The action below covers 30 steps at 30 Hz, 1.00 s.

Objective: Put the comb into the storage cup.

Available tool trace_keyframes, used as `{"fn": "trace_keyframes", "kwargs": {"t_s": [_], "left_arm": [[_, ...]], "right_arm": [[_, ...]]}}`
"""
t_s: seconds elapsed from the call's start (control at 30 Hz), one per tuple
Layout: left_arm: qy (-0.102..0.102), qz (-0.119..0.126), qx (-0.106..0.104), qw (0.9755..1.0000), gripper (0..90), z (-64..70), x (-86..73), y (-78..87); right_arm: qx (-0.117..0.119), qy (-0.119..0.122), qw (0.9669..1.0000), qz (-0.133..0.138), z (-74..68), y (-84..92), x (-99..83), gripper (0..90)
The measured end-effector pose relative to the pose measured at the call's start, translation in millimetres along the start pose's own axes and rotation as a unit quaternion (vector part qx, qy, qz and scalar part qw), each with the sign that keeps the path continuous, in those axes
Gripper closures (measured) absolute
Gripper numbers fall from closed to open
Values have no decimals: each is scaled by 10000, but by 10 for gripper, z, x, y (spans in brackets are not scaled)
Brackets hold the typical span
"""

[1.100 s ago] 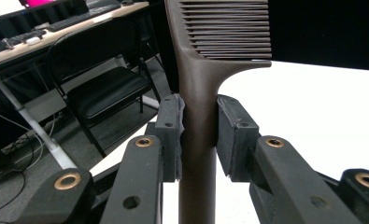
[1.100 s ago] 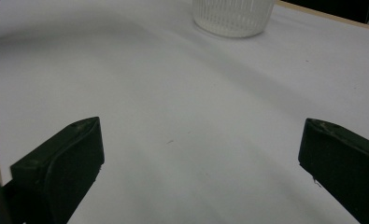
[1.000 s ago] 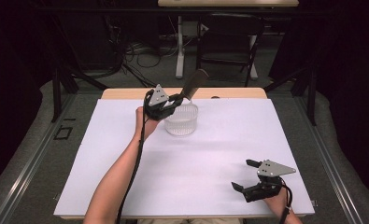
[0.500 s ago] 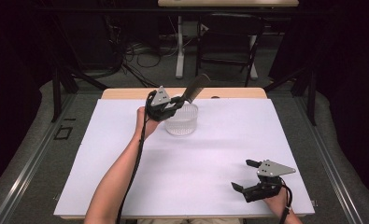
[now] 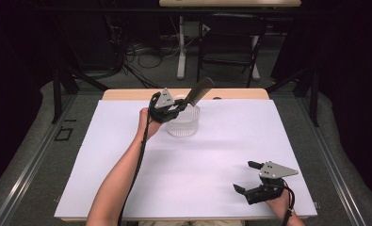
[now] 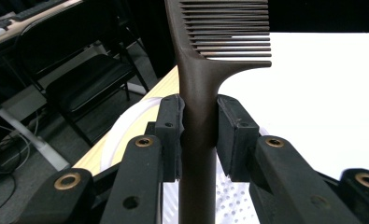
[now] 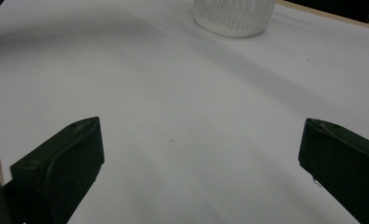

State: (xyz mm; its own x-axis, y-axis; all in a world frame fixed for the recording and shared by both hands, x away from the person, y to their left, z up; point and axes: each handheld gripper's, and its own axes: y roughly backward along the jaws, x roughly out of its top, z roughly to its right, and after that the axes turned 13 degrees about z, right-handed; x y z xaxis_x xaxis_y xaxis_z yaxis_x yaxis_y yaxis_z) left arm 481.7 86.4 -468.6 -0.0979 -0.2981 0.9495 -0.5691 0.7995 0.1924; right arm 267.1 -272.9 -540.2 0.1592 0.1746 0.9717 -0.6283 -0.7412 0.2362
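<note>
Fingers (image 6: 173, 133) of the left gripper (image 5: 174, 109) pinch a dark comb (image 6: 201, 93) by its handle, holding it tilted above the ribbed cup (image 5: 182, 123) at the tabletop's (image 5: 212, 160) far edge. Right gripper (image 5: 249, 178) rests near the front corner, fingers (image 7: 60, 163) spread wide, nothing between them.

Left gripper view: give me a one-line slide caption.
Left gripper clamps a dark comb by its handle above a white ribbed basket.
</note>
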Motion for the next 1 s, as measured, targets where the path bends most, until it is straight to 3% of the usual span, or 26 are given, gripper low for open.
{"fn": "trace_keyframes", "kwargs": {"t_s": [0.3,1.0], "left_arm": [[61,-275,-74,9996,720,-12,-68,-51],[-87,-767,-240,9967,719,10,-174,-177]], "right_arm": [[9,-19,10000,-23,5,-2,-5,0],[21,-1,10000,-28,11,4,-7,0]]}}
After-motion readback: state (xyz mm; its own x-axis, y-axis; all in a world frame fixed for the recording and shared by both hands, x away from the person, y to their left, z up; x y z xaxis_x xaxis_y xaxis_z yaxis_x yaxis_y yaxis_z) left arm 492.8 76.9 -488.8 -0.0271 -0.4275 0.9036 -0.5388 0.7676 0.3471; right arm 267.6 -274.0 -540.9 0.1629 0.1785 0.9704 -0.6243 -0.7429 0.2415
